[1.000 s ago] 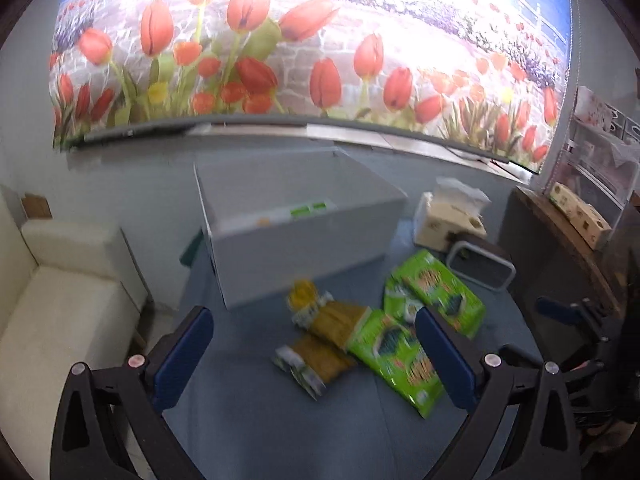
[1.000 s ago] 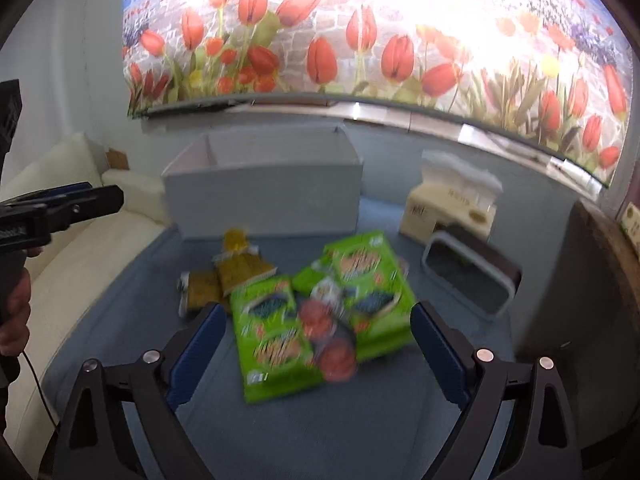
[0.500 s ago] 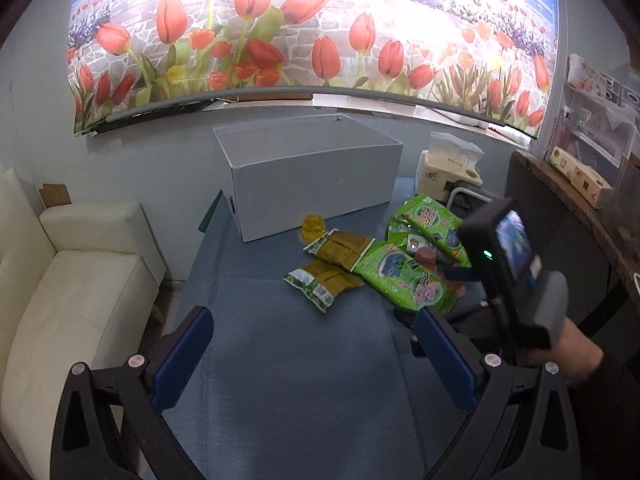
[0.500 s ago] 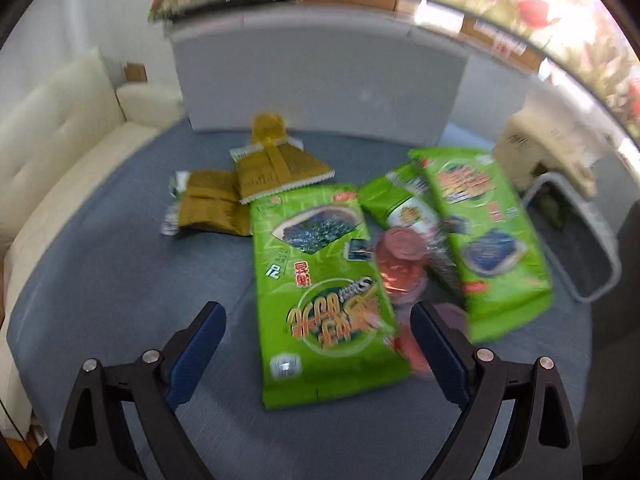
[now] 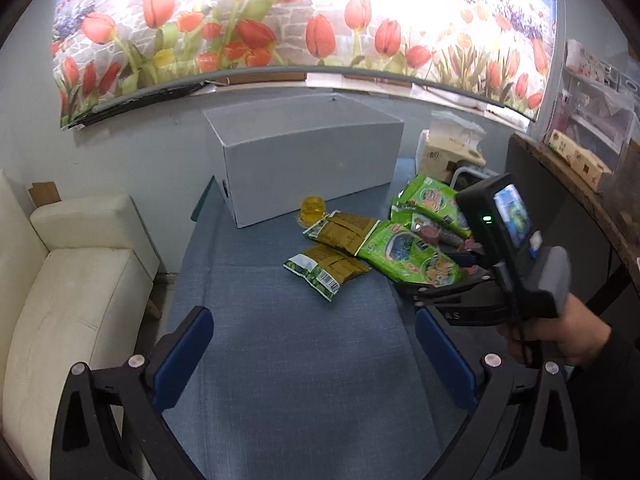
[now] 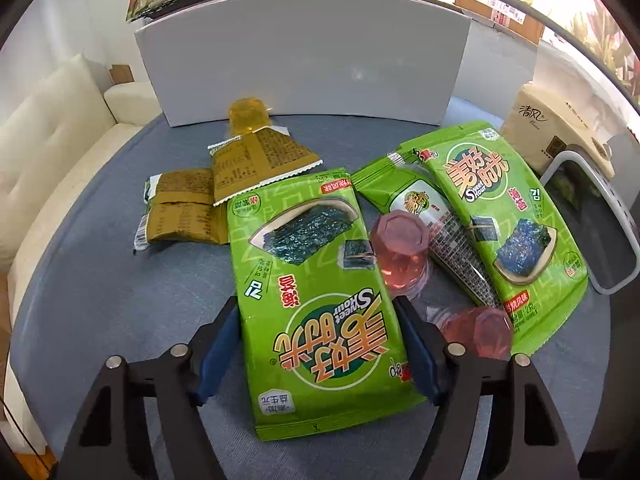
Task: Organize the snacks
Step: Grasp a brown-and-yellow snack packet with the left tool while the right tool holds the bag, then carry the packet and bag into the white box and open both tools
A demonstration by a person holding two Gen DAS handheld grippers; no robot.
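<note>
A green seaweed packet [image 6: 312, 280] lies flat on the blue cloth, nearest me in the snack pile. My right gripper [image 6: 318, 320] is closing on it, with a blue pad meeting each long edge. Beside it are two pink jelly cups [image 6: 400, 248] [image 6: 480, 332], a second seaweed packet [image 6: 504, 208], a small green pack [image 6: 412, 200], two brown packets [image 6: 260, 160] [image 6: 184, 208] and a yellow jelly cup [image 6: 248, 114]. A white open box [image 5: 308, 160] stands behind them. My left gripper [image 5: 310, 332] hangs open over bare cloth, short of the pile.
A tissue pack [image 6: 552, 124] and a grey-rimmed bin [image 6: 588, 220] sit at the right of the pile. A cream sofa [image 5: 72, 280] borders the table's left edge and a wooden shelf [image 5: 560, 168] its right. A hand [image 5: 560, 336] holds the right gripper.
My right gripper dropped down to the nearest seaweed packet, and its jaws narrowed from wide open onto the packet's edges. My left gripper sank and drew back a little, still open.
</note>
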